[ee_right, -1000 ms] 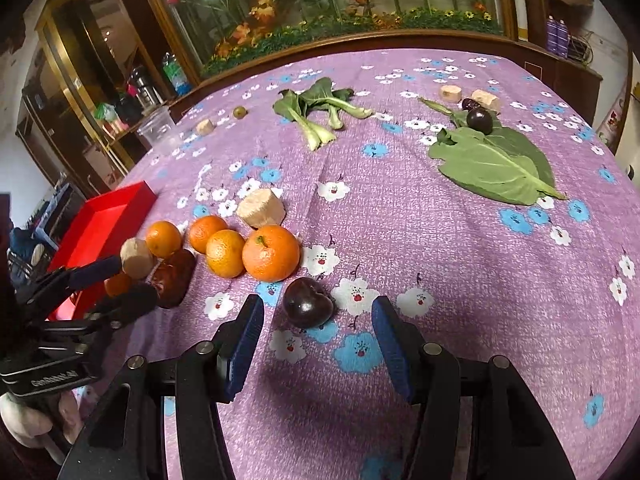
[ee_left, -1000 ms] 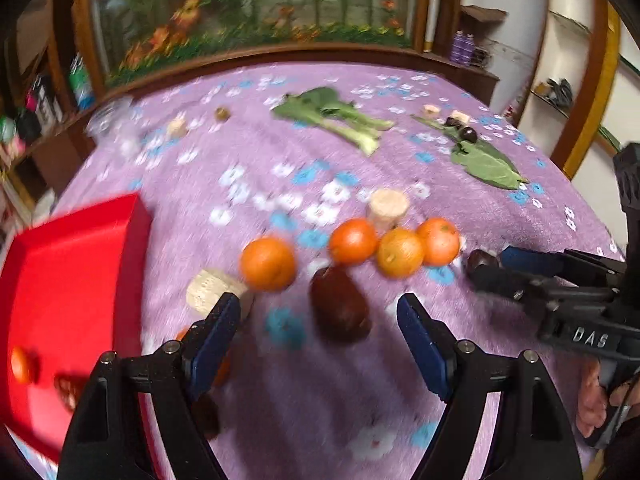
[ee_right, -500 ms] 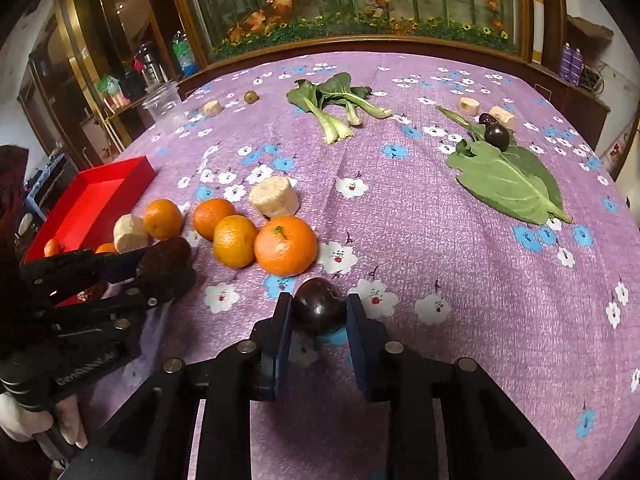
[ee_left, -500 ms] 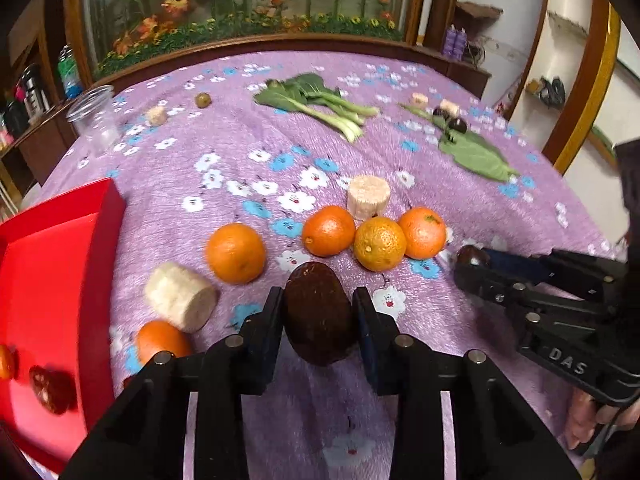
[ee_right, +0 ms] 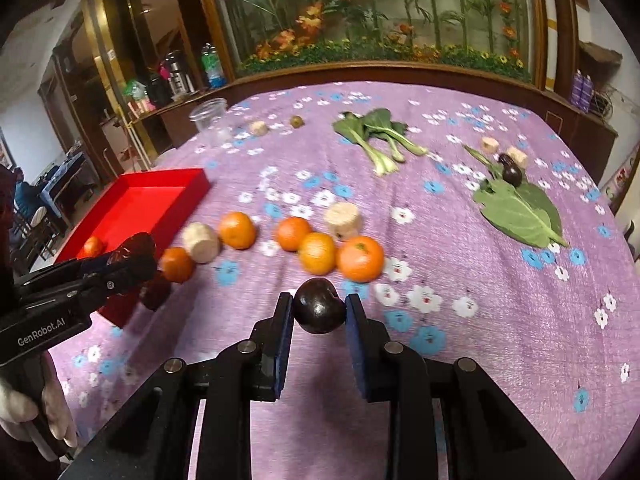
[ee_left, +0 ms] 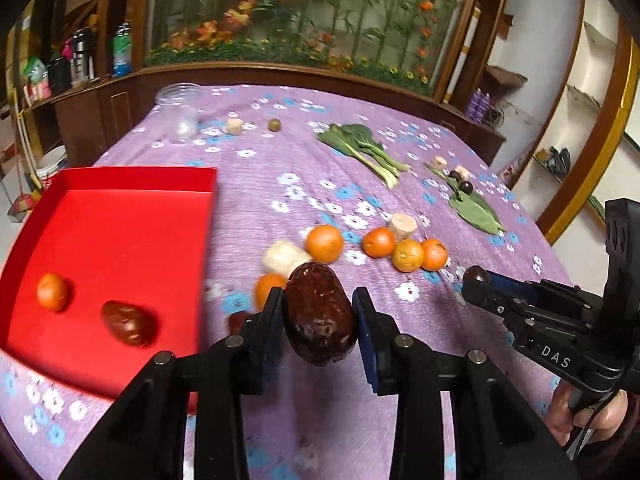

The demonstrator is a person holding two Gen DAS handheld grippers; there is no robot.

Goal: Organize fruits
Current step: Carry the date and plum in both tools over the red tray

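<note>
1. Brown oval fruit (ee_left: 320,316) is clamped betw. both pads of the left gripper (ee_left: 318,322), held off the cloth, just right of the red tray (ee_left: 120,240).
2. Right gripper (ee_right: 318,314) is closed on a small dark plum (ee_right: 319,312), lifted above the purple floral tablecloth (ee_right: 460,280).
3. Tray holds one orange (ee_left: 52,292) & a reddish-brown fruit (ee_left: 128,322).
4. Loose oranges (ee_right: 320,252) in a row w/ pale cut chunks (ee_right: 342,220) lie mid-table, near the tray.
5. Writing: "GenRobot.AI" on the left gripper body in the right wrist view; "DAS" on the right gripper body in the left wrist view.
6. Far side: bok choy (ee_right: 380,136), big green leaf (ee_right: 520,212), clear cup (ee_right: 210,116).
</note>
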